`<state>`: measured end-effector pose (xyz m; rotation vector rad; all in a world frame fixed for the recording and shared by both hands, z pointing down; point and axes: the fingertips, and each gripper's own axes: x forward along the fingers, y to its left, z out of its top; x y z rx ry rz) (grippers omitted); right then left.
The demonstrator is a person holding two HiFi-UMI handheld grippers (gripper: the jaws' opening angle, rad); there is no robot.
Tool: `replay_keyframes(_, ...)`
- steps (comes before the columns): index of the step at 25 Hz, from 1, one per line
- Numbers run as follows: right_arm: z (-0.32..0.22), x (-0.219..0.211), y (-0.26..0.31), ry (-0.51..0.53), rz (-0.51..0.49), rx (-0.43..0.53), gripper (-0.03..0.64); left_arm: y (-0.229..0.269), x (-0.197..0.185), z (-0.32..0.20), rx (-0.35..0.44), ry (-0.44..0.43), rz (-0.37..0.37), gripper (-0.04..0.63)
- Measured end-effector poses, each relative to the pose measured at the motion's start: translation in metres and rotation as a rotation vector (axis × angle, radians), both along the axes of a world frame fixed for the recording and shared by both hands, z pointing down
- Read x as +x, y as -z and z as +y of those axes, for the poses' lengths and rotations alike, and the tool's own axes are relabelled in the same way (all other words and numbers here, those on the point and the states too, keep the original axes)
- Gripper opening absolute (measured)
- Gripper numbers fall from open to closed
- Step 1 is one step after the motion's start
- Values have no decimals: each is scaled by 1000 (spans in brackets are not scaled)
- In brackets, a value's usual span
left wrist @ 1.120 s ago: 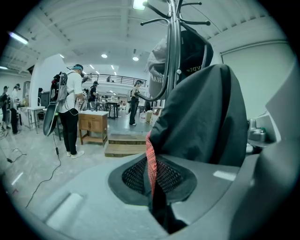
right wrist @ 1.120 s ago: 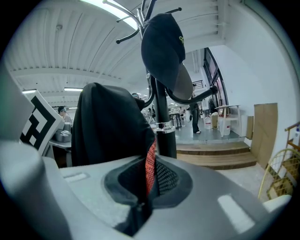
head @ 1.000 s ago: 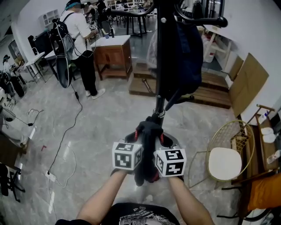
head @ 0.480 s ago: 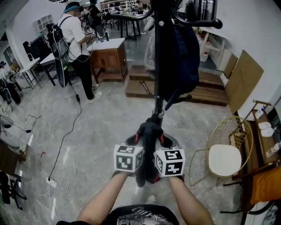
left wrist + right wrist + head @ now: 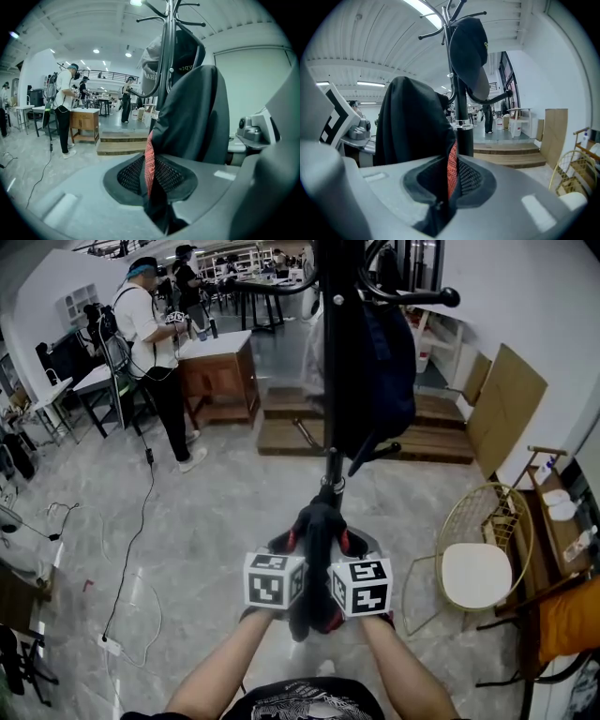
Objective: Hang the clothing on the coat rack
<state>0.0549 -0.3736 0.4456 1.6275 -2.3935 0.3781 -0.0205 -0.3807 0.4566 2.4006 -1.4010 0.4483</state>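
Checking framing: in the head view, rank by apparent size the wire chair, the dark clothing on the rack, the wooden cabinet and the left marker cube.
1. wire chair and dark clothing, about alike
2. wooden cabinet
3. left marker cube, though nearest the camera

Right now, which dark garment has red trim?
The black garment clamped in the left gripper and right gripper; the navy one on the coat rack shows none.

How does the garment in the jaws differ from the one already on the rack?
The held garment is black with red trim; the hung garment looks dark blue. The held one is clamped by the left gripper and right gripper, low by the coat rack pole; the hung one drapes from an upper hook, untouched. Both are dark fabric.
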Motion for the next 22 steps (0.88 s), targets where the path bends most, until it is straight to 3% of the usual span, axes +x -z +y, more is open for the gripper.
replay_keyframes(13,17,1,0,-39,39,3,51,6,-6,13,20,-10,3,100)
replay_keyframes(22,34,1,5,-56,42,13,56,11,-8,27,22,-30,-6,101)
